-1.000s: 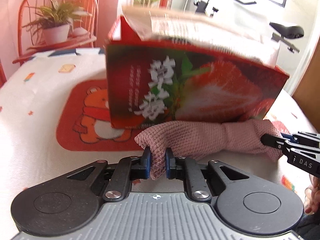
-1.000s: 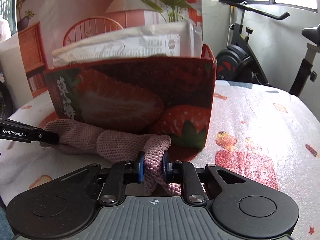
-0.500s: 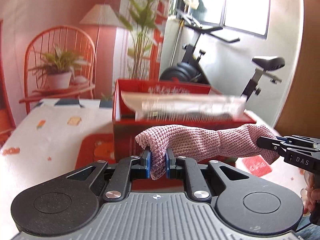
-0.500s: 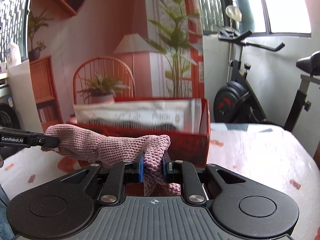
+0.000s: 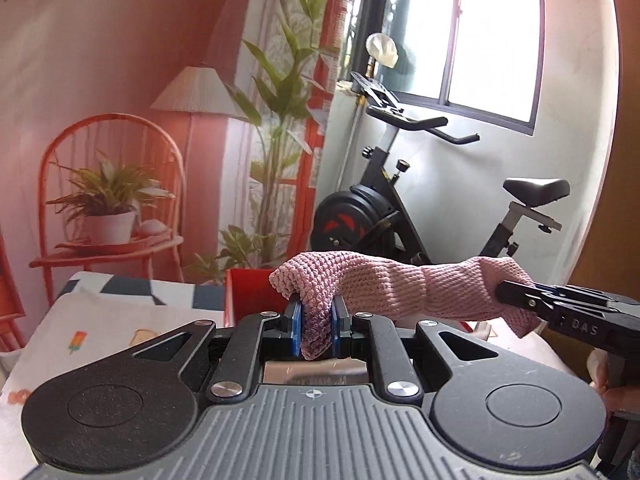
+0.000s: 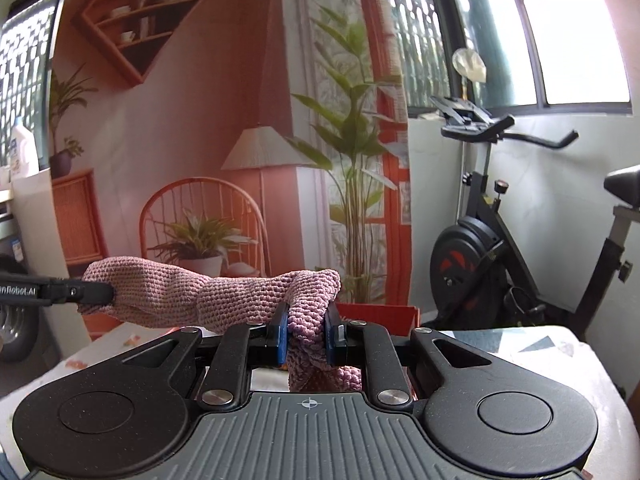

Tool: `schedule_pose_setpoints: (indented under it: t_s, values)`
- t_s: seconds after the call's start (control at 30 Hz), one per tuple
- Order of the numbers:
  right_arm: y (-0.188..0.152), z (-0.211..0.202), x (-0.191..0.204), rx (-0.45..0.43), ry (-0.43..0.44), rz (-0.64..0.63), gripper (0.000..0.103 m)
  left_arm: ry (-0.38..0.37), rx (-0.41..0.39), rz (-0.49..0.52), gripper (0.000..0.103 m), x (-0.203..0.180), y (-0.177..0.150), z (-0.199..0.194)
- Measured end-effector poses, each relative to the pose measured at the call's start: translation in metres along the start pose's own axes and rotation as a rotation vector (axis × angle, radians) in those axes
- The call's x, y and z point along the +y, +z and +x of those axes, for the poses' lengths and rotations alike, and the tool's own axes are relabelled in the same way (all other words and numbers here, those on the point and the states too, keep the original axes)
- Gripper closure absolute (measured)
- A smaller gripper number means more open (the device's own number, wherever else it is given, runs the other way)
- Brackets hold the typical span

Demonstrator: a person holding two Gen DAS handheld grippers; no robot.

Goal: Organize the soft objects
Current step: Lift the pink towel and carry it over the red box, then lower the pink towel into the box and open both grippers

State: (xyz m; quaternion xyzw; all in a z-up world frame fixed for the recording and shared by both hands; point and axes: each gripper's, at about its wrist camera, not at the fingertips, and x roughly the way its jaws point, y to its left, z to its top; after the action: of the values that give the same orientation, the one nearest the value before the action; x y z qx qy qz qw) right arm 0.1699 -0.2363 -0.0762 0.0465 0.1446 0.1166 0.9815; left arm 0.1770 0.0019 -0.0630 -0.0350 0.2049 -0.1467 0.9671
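- We see a pink knit cloth [image 5: 384, 288] stretched level between the two grippers, held up in the air above the table [image 5: 104, 328].
- Our left gripper [image 5: 316, 328] has its blue pads [image 5: 295, 330] pressed together on one bunched end of the cloth, with a fold of knit poking down between them.
- Our right gripper [image 6: 307, 336] is clamped the same way on the other end, and a lump of cloth hangs below its pads [image 6: 282, 338].
- From the left wrist view the right gripper shows at the right edge [image 5: 560, 308], its tips buried in the knit; from the right wrist view the left gripper enters from the left edge [image 6: 72, 290] and bites the far end likewise.
- A red box [image 5: 252, 292] sits on the table just behind and below the cloth; only its top edge shows in either view [image 6: 376, 312].
- The table wears a pale patterned cover.
- Behind it stand an orange chair [image 5: 112, 184] bearing a potted plant [image 5: 110, 200], a lamp [image 5: 198, 90], a tall leafy plant [image 6: 356, 160] and an exercise bike [image 5: 420, 208] under a window [image 5: 472, 36].
- A wall shelf [image 6: 140, 12] hangs at upper left in the right wrist view.
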Motion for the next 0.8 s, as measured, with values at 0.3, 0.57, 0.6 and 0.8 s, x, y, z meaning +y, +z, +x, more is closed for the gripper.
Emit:
schedule_pose_setpoints:
  t_s: [0.3,0.57,0.6,0.8]
  values:
    - [0.004,0.093,-0.021,0.166,-0.053,0.068,0.087,0.013,0.165,-0.053,0.088,0.022,0.005,0.084]
    - [-0.012,0.157,-0.021,0.308,-0.091,0.081,0.087,0.061,0.281,-0.043,0.088,0.035,0.001,0.131]
    - [-0.013,0.162,-0.021,0.321,-0.095,0.084,0.087,0.065,0.293,-0.040,0.088,0.036,-0.001,0.135]
    - [-0.022,0.176,-0.019,0.371,-0.104,0.076,0.080,0.053,0.349,-0.033,0.082,0.039,-0.006,0.149]
